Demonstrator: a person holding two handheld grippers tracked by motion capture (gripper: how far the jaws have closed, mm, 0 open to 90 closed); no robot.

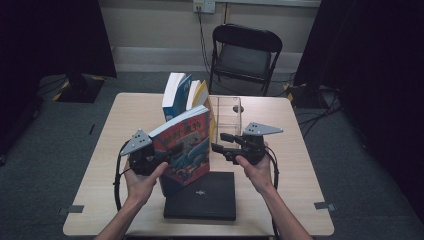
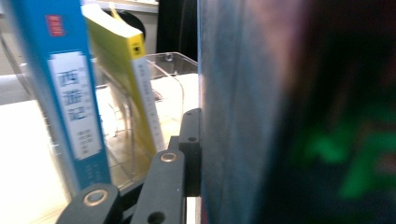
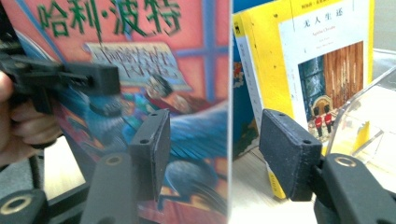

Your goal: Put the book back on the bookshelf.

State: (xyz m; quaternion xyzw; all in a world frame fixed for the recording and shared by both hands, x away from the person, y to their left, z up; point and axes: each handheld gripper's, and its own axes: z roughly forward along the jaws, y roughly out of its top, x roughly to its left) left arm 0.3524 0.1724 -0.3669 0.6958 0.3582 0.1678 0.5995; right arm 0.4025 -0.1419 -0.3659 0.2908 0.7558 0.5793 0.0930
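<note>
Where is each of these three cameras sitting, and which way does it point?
High view: above the person's side, looking down on the table; both forearms, left gripper and right gripper show.
Left gripper view: rides the left gripper, along a jaw pressed on the colourful book.
Right gripper view: rides the right gripper, facing that book's cover.
Shared: both gripper views show the yellow book.

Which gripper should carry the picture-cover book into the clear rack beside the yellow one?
Left, probably. The left gripper is shut on the picture-cover book and holds it upright. The right gripper is open, its jaws either side of the book's edge, short of the clear rack.
</note>
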